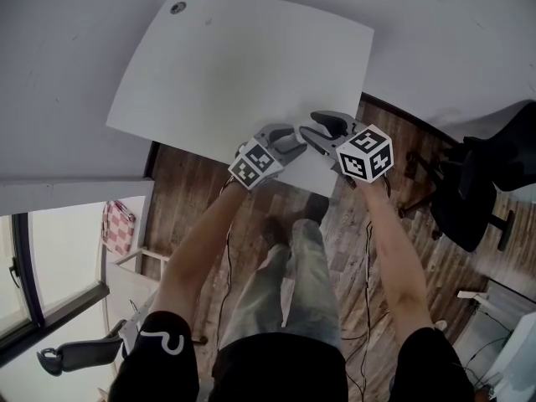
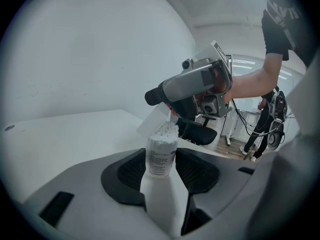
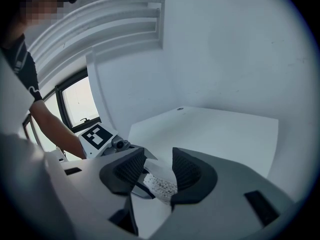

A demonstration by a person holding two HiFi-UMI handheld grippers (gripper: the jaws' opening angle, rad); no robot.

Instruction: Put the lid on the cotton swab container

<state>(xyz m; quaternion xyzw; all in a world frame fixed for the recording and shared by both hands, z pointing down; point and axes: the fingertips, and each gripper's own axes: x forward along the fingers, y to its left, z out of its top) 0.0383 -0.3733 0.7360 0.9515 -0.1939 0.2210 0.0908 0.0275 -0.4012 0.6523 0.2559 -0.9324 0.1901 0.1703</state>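
My left gripper (image 1: 289, 141) is shut on the cotton swab container (image 2: 161, 156), a slim clear tube with a printed label. It stands upright between the jaws, and the white swab heads (image 2: 166, 130) show at its open top. My right gripper (image 2: 167, 109) hangs just above and behind it, shut on the clear lid (image 2: 154, 121), which is tilted beside the swab heads. In the right gripper view the lid (image 3: 152, 166) sits between the ribbed pads, with the swab heads (image 3: 162, 185) right below it. Both grippers hover at the near edge of the white table (image 1: 243, 65).
The table has a small round grommet (image 1: 177, 7) at its far left corner. A black office chair (image 1: 477, 182) stands to the right on the wooden floor (image 1: 201, 191). Grey walls close in behind the table, and a window (image 3: 80, 101) is on the left.
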